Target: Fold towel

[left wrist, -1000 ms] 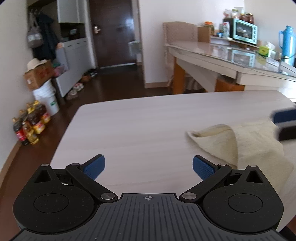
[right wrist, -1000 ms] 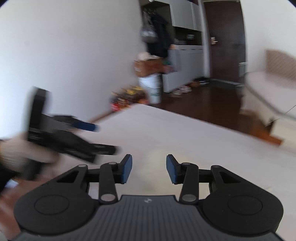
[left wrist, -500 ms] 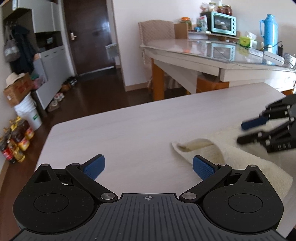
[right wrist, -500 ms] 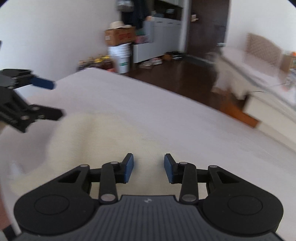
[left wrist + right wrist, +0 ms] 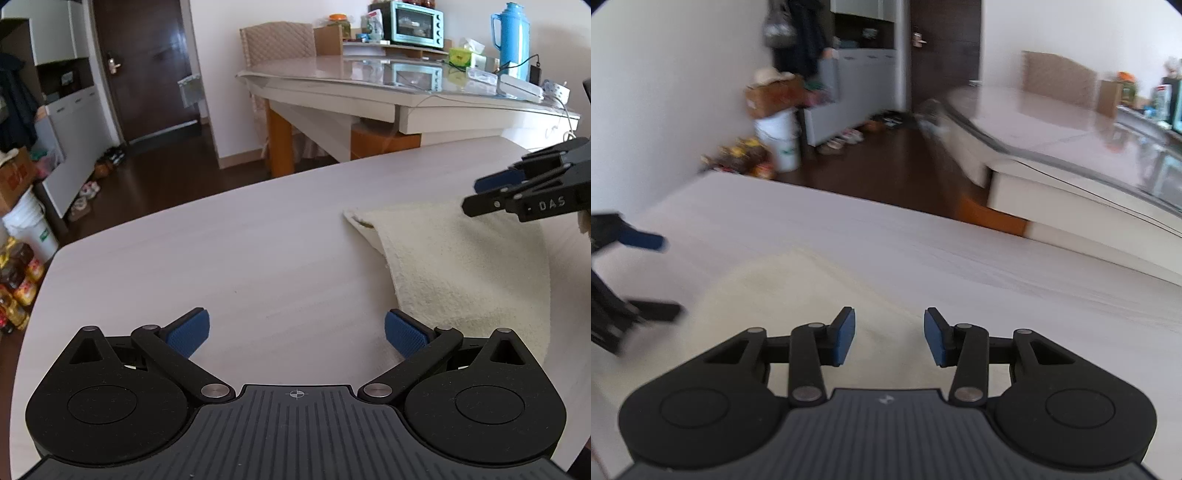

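A cream towel (image 5: 458,266) lies folded over on the pale wooden table (image 5: 221,258), right of centre in the left wrist view. My left gripper (image 5: 295,332) is wide open and empty, low over the table just left of the towel's near edge. My right gripper (image 5: 889,338) is open and empty above the towel (image 5: 783,295); it also shows in the left wrist view (image 5: 487,192), hovering over the towel's far side. The left gripper's fingers (image 5: 642,240) show at the left edge of the blurred right wrist view.
A dining table (image 5: 406,92) with a toaster oven (image 5: 412,18), a blue thermos (image 5: 511,37) and boxes stands behind. The table's left edge drops to a dark floor with bottles (image 5: 18,280) and a white bucket (image 5: 26,229).
Both grippers swung to the right. The towel sits nearer the left gripper's right finger. The right gripper moved over the towel and opened wider.
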A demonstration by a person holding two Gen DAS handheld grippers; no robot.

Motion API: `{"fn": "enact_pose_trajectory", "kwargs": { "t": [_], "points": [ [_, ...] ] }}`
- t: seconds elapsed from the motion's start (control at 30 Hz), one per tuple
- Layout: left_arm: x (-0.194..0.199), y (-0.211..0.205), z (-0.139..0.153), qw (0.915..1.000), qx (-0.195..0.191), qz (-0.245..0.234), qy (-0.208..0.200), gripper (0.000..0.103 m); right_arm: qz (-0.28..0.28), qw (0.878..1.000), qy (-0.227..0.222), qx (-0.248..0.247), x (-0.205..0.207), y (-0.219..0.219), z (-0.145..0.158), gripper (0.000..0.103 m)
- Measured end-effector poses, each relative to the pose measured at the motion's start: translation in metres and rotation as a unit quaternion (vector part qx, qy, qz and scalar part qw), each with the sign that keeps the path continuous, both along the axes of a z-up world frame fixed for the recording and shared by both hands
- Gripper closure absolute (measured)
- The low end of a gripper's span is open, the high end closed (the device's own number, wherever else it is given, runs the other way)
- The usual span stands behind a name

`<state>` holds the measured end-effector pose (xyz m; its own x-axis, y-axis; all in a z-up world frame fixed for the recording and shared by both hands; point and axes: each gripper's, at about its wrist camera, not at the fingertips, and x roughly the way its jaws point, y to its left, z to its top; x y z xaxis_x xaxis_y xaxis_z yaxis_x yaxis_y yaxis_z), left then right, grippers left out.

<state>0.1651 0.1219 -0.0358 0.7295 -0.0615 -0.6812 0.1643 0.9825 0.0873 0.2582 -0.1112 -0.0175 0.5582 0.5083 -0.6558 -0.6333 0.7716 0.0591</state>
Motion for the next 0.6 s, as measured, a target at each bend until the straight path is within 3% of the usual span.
{"fn": "enact_pose_trajectory", "kwargs": {
  "t": [0.23, 0.5, 0.57, 0.6],
  "points": [
    [-0.010, 0.004, -0.002, 1.0000, 0.001, 0.005, 0.003, 0.000, 0.093, 0.995, -0.014, -0.015, 0.013, 0.050, -0.003, 0.058],
    [-0.016, 0.010, 0.001, 0.9999, -0.008, 0.013, 0.006, 0.000, 0.120, 0.992, -0.011, -0.047, 0.017, 0.072, -0.009, 0.059],
    [-0.016, 0.010, 0.002, 0.9999, -0.008, 0.014, 0.005, 0.000, 0.121, 0.991, -0.017, -0.052, 0.015, 0.072, -0.009, 0.094],
    [-0.016, 0.010, 0.002, 0.9999, -0.007, 0.015, 0.003, 0.000, 0.120, 0.991, -0.022, -0.057, 0.011, 0.072, -0.008, 0.094]
  ]
}}
